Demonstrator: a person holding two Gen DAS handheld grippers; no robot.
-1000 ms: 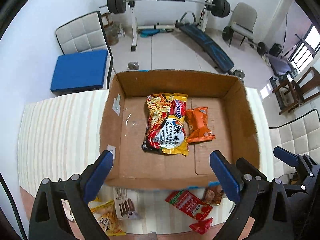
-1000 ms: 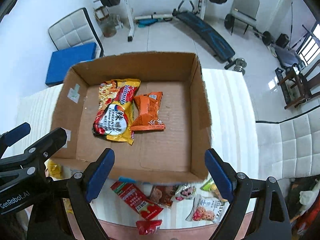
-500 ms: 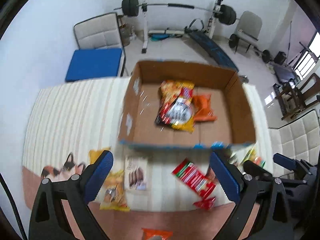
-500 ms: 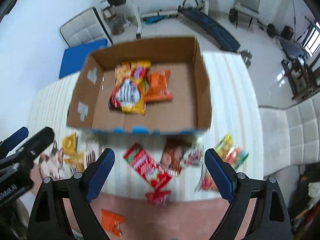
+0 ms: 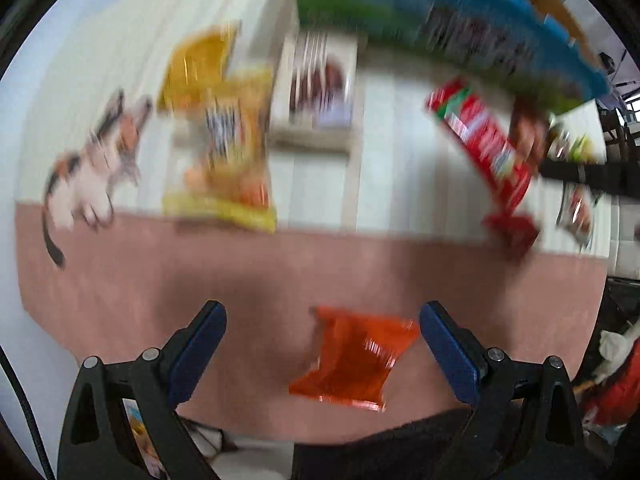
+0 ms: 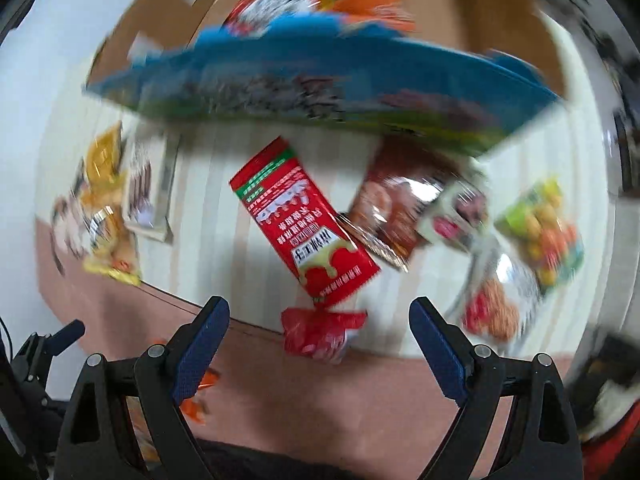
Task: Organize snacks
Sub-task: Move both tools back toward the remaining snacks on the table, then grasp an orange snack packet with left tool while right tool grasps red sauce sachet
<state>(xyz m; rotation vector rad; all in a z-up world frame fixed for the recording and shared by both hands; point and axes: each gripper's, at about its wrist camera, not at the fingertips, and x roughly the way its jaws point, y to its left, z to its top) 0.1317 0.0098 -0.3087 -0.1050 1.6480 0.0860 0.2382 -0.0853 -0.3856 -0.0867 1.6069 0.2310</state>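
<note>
Fig.: both my grippers point down over the snack spread; frames blurred.

(a) Cardboard box [image 6: 496, 12], far side, blue printed front wall; noodle pack and an orange pack already inside.
(b) Striped cloth [image 6: 224, 184] w/ pink near border, carries the loose snacks.
(c) Long red packet [image 6: 304, 220], centre of right view, lies diagonal. Film pouch: light, soft, prob. slick. Best taken across the narrow width, mid-length.
(d) Small red packet [image 6: 320, 334], touching (c)'s near end, between my right gripper [image 6: 320, 344] fingers; jaws wide open, nothing held.
(e) Orange packet [image 5: 352, 364] on pink border, between my left gripper [image 5: 322, 348] fingers; jaws open, empty. Crinkly, light; pinch the body, not the seal edge.
</note>
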